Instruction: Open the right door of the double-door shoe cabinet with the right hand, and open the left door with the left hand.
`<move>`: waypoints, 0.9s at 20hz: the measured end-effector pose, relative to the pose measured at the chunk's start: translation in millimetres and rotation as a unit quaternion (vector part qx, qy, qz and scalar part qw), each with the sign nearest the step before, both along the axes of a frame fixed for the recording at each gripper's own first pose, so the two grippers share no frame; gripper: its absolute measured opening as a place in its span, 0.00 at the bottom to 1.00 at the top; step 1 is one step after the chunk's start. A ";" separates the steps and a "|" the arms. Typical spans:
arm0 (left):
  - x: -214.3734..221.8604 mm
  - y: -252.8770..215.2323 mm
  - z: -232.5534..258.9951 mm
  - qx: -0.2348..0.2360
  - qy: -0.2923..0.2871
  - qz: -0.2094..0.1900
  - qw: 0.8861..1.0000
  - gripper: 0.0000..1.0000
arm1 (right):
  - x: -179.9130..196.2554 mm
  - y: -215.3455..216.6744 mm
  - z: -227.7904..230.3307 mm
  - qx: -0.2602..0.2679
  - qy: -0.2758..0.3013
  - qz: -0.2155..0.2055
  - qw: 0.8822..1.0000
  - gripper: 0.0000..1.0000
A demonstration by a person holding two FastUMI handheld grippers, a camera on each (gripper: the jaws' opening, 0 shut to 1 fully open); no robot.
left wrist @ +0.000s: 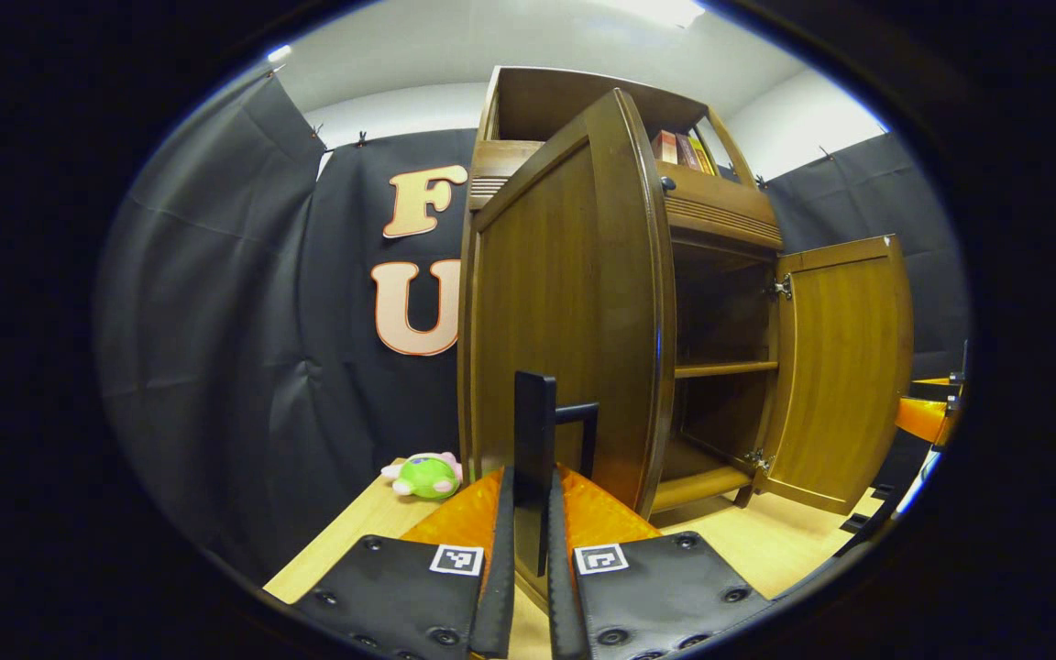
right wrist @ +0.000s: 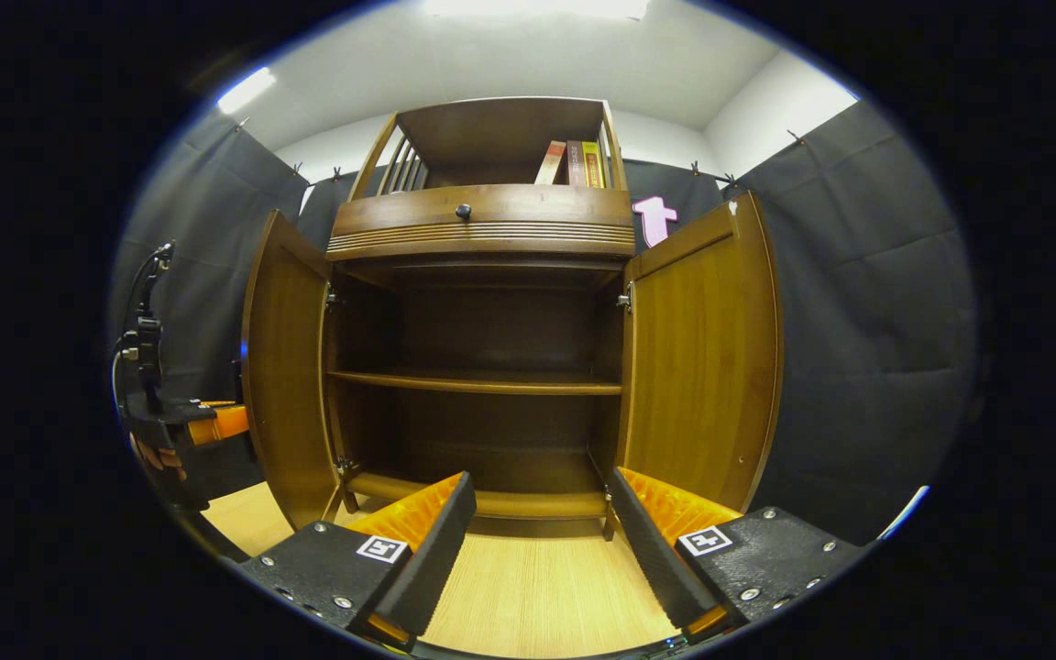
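Observation:
The brown shoe cabinet (right wrist: 482,220) stands with both doors swung open. In the left gripper view the left door (left wrist: 565,302) is edge-on just ahead, and my left gripper (left wrist: 530,477) is shut on its black handle (left wrist: 534,412). The right door (left wrist: 844,367) stands open farther right. In the right gripper view my right gripper (right wrist: 539,481) is open and holds nothing, facing the bare shelves between the left door (right wrist: 285,367) and the right door (right wrist: 698,357). The left gripper (right wrist: 221,423) and a hand show beyond the left door.
A green plush toy (left wrist: 427,475) lies on the wooden floor (right wrist: 537,587) left of the cabinet. Books (right wrist: 574,163) stand on the cabinet's top shelf. Black cloth walls close in on both sides.

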State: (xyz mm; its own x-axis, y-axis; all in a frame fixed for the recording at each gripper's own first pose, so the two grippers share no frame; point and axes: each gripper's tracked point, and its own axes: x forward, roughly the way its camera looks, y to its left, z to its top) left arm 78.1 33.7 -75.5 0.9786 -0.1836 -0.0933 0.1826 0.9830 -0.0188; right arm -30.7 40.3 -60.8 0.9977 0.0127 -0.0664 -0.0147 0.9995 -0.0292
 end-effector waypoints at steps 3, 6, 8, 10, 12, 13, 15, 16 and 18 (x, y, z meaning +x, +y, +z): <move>3.1 32.0 2.5 0.000 -0.006 -0.001 1.000 0.22 | -3.8 15.4 -0.4 0.008 0.000 -0.001 1.000 0.92; 7.9 60.8 2.7 -0.011 -0.003 0.000 1.000 0.22 | -5.9 24.8 -1.6 0.005 -0.002 -0.007 1.000 0.92; 11.6 80.0 -1.0 -0.004 0.000 -0.002 1.000 0.17 | -6.8 30.2 -3.0 0.006 0.000 -0.009 1.000 0.92; 12.4 91.1 1.7 0.003 0.000 -0.013 1.000 0.13 | -7.3 35.0 -4.0 0.006 0.000 -0.009 1.000 0.92; 15.4 97.2 0.2 0.011 -0.001 -0.030 0.999 0.13 | -8.0 36.2 -5.1 0.001 0.001 -0.010 1.000 0.92; 16.5 101.5 1.3 0.018 -0.005 -0.037 0.999 0.13 | -8.5 36.5 -4.9 -0.001 0.001 -0.010 1.000 0.92; 20.8 109.1 1.6 0.014 -0.002 -0.049 0.999 0.13 | -6.8 37.5 -4.0 0.000 0.001 -0.007 1.000 0.92; 21.7 113.5 2.5 0.012 -0.003 -0.053 0.999 0.14 | -4.9 38.7 -2.6 0.003 -0.001 -0.005 1.000 0.92; 20.8 114.6 1.1 0.015 -0.001 -0.067 0.998 0.14 | 0.2 38.3 -1.1 0.002 -0.002 -0.001 1.000 0.92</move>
State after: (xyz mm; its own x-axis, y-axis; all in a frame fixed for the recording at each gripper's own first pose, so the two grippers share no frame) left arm 98.9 148.3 -74.4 0.9454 -0.3107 -0.0987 0.3132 0.9496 0.0100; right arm -30.4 78.6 -61.8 0.9980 0.0106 -0.0629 -0.0122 0.9996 -0.0257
